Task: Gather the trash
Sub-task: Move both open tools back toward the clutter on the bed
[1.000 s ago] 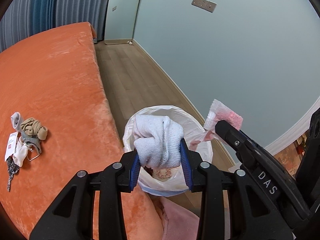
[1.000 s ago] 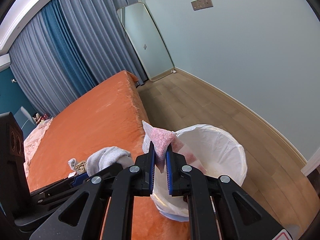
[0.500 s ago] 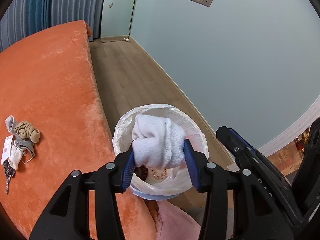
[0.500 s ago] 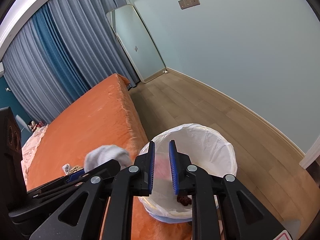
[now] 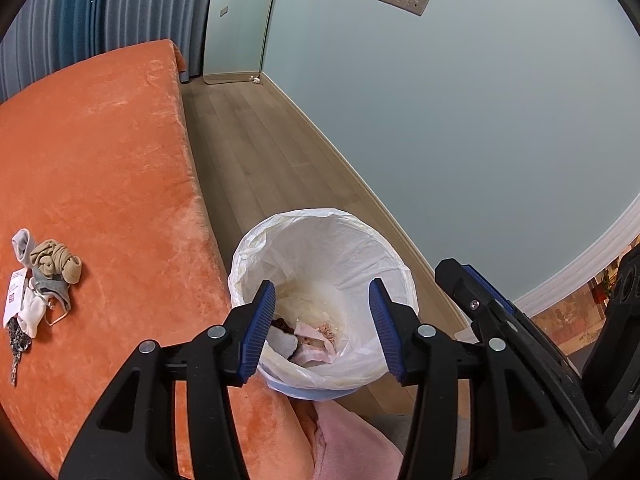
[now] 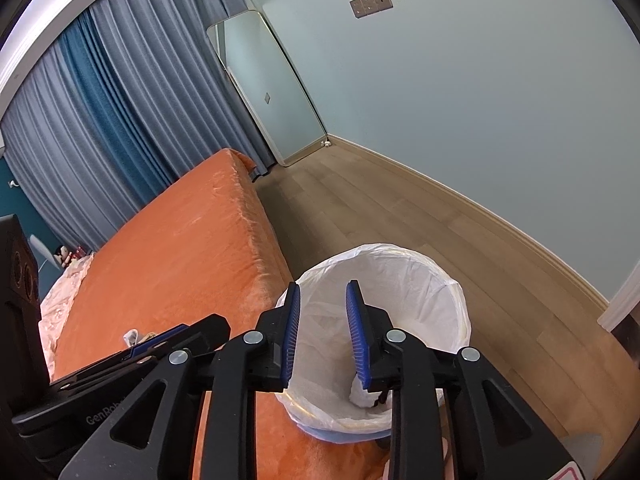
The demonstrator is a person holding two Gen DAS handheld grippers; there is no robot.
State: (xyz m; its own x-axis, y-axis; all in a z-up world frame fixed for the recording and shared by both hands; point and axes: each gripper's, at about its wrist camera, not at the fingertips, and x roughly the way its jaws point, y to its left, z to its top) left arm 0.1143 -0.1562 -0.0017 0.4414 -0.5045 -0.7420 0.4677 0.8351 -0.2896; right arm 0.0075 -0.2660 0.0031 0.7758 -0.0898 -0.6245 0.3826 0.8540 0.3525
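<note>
A bin lined with a white bag (image 5: 320, 214) stands on the floor against the bed's edge. My left gripper (image 5: 321, 286) hangs open above its mouth with nothing between the blue pads. Down in the bin lie a white sock (image 5: 282, 340) and a pink crumpled wrapper (image 5: 316, 334). In the right wrist view my right gripper (image 6: 324, 286) is over the same bin (image 6: 400, 248); its jaws are opening and nothing is between them. A white piece (image 6: 362, 396) shows at the bin's bottom. Each gripper appears at the edge of the other's view.
On the orange bed (image 5: 100, 140) a small pile lies at the left: beige rolled socks (image 5: 56, 266), a grey sock, a paper tag (image 5: 16, 284) and keys (image 5: 16, 344). A pink cloth (image 5: 352, 440) sits below the bin. Wooden floor (image 6: 400, 200) runs to a leaning mirror (image 6: 272, 88).
The left gripper let go of the white sock, which dropped into the bin. The right gripper released the pink wrapper, and its jaws have spread further apart.
</note>
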